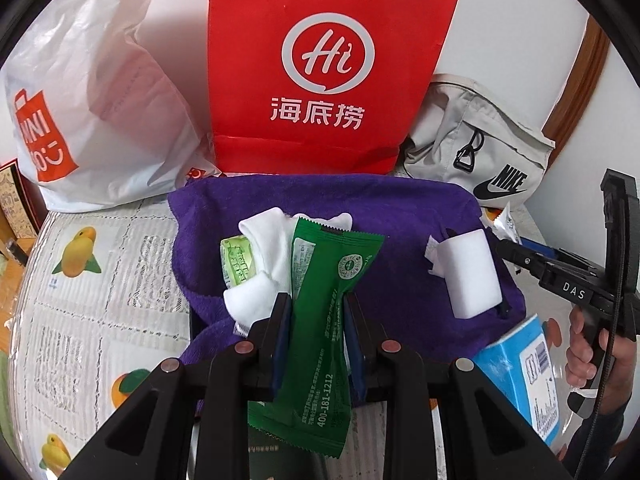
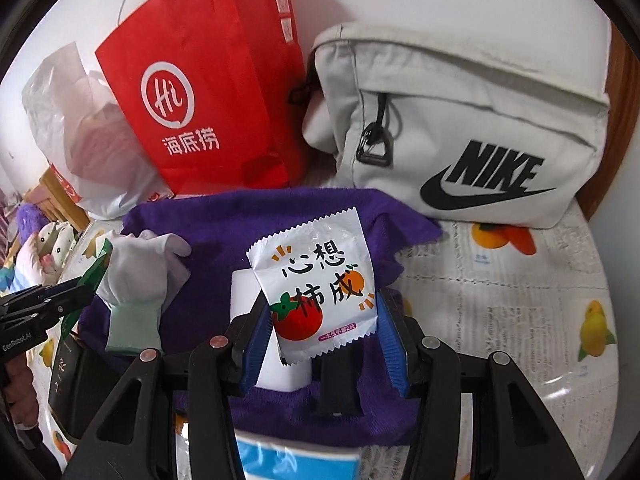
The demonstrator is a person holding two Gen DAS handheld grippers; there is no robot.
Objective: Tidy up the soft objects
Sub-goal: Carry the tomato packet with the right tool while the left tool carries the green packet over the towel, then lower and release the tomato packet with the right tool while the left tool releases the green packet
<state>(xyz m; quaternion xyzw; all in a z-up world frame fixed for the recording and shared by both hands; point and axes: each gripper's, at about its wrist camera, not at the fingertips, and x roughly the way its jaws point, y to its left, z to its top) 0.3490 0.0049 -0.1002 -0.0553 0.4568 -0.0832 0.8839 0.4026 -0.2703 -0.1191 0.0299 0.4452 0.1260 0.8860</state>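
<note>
My left gripper (image 1: 317,304) is shut on a long green packet (image 1: 336,264), which stands upright between the blue pads. Below it, a purple towel (image 1: 400,216) carries a white glove (image 1: 272,248), a pale green sachet (image 1: 236,260) and a white foam block (image 1: 472,272). My right gripper (image 2: 324,308) is shut on a white packet (image 2: 316,272) printed with a tomato and an orange. It hangs over the towel (image 2: 240,216) and the foam block (image 2: 244,292). The glove (image 2: 140,264) lies to the left in the right wrist view, beside the left gripper (image 2: 80,284).
A red paper bag (image 1: 320,60), a white plastic bag (image 1: 92,100) and a grey Nike bag (image 2: 460,120) stand behind the towel against the wall. A blue and white box (image 1: 520,368) and a dark box (image 2: 68,380) lie near the towel's front. A fruit-print tablecloth (image 2: 520,300) covers the table.
</note>
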